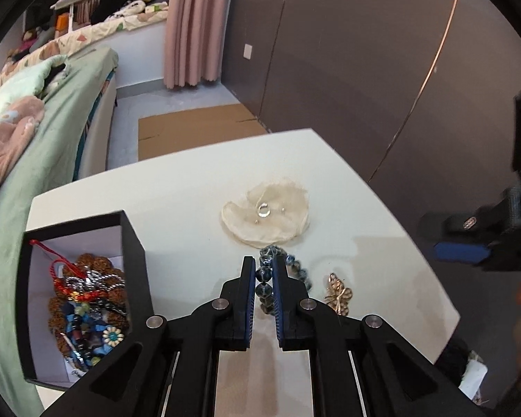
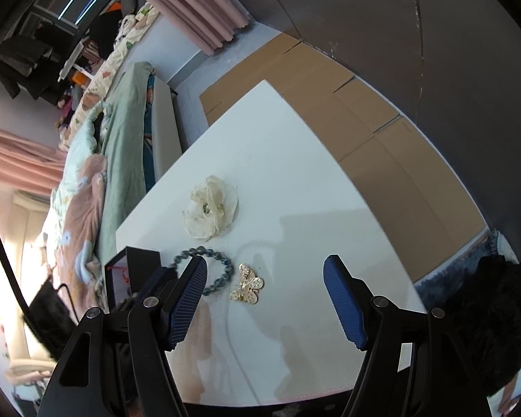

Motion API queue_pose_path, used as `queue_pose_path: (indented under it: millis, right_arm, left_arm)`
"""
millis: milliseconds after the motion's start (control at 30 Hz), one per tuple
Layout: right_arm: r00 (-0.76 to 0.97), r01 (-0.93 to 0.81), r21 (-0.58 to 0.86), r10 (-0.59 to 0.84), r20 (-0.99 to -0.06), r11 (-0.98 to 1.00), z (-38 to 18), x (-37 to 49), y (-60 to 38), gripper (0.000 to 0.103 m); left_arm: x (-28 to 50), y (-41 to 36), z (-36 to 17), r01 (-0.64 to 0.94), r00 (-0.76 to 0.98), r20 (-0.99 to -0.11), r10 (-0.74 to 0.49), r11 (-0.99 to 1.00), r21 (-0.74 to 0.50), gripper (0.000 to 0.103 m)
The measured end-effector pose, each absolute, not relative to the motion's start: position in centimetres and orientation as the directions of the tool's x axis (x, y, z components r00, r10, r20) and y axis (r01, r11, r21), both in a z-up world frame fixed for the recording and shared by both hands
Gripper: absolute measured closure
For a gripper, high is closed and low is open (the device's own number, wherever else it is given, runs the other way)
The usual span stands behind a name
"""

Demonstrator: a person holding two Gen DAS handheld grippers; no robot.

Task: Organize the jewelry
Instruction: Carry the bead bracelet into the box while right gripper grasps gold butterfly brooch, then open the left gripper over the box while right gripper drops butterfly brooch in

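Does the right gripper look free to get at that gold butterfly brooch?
Probably yes. The right gripper is open, and the butterfly brooch lies uncovered on the white table just ahead, beside the bead bracelet that the left gripper is working on.

Beaded bracelet [image 1: 265, 278] partly hidden behind left gripper [image 1: 263, 266] pads; black jewelry box [image 1: 135, 243] half covered lower left in right wrist view.

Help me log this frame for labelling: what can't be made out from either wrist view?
- Beaded bracelet, left wrist view: the left gripper straddles it; actual pinch unclear.
- Same bracelet, right wrist view: near side hidden behind a finger of the right gripper.
- Black box: contents tangled, pieces not separable; nearly hidden in the right view.
- Fabric flower: small metal bits at the centre too tiny to identify.
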State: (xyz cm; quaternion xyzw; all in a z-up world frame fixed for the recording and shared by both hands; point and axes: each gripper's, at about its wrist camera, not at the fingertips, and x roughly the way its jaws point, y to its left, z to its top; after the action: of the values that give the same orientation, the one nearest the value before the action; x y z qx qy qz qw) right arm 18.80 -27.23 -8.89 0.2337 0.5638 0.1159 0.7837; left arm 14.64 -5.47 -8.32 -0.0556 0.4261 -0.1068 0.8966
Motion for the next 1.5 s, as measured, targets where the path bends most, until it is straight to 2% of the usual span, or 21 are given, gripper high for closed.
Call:
queue_pose_path:
  millis: [200,433,533,800,900,1000,1133,1167,1300,1500]
  right_arm:
    - [0.278,0.062,0.451,0.418,-0.865,0.890,-10.5,18.8,-24.8,0.034]
    - [0.208,0.031,0.373,0.359,-0.910,0.927,-12.7,18.8,-21.8,0.054]
    - [0.193,0.012,0.329,0.321,-0.927,0.944,-13.2,18.7,-20.3,0.055]
    - [0.247,-0.070,0.066,0.081,-0.966,0.995,-13.2,18.2,-15.8,0.056]
    - [0.267,-0.074,0.008,0.028,-0.963,0.997,-13.0,18.1,-15.3,0.064]
    - [0.275,-0.075,0.008,0.029,-0.961,0.997,-12.7,18.1,-15.4,0.065]
    - [0.290,-0.062,0.048,0.064,-0.955,0.997,-11.8,17.9,-16.2,0.085]
    - [0.298,-0.056,0.067,0.081,-0.951,0.996,-11.4,17.7,-16.4,0.086]
    - [0.295,-0.048,0.182,0.188,-0.937,0.982,-10.6,17.4,-17.5,0.086]
    - [0.336,-0.052,0.249,0.252,-0.907,0.967,-9.4,17.4,-18.1,0.086]
  left_arm:
    - [13.6,-3.6,-5.8,0.137,0.657,-0.703,-0.271,0.960,-0.243,0.093]
    - [12.7,-1.3,-4.1,0.115,0.692,-0.665,-0.281,0.953,-0.282,0.093]
    - [12.3,-0.4,-3.7,0.105,0.700,-0.657,-0.281,0.950,-0.294,0.093]
    - [10.0,3.3,-1.1,0.070,0.764,-0.589,-0.264,0.941,-0.331,0.093]
    - [9.4,4.8,-0.7,0.039,0.783,-0.574,-0.239,0.940,-0.338,0.093]
    - [9.2,6.0,-0.7,0.009,0.789,-0.575,-0.215,0.940,-0.340,0.093]
    - [9.3,6.7,-1.0,-0.011,0.787,-0.584,-0.199,0.942,-0.335,0.093]
    - [9.4,6.7,-1.2,-0.015,0.785,-0.587,-0.196,0.943,-0.334,0.093]
    - [9.6,6.8,-1.6,-0.018,0.779,-0.597,-0.194,0.944,-0.330,0.093]
    - [10.4,6.7,-2.6,-0.037,0.759,-0.626,-0.178,0.949,-0.314,0.093]
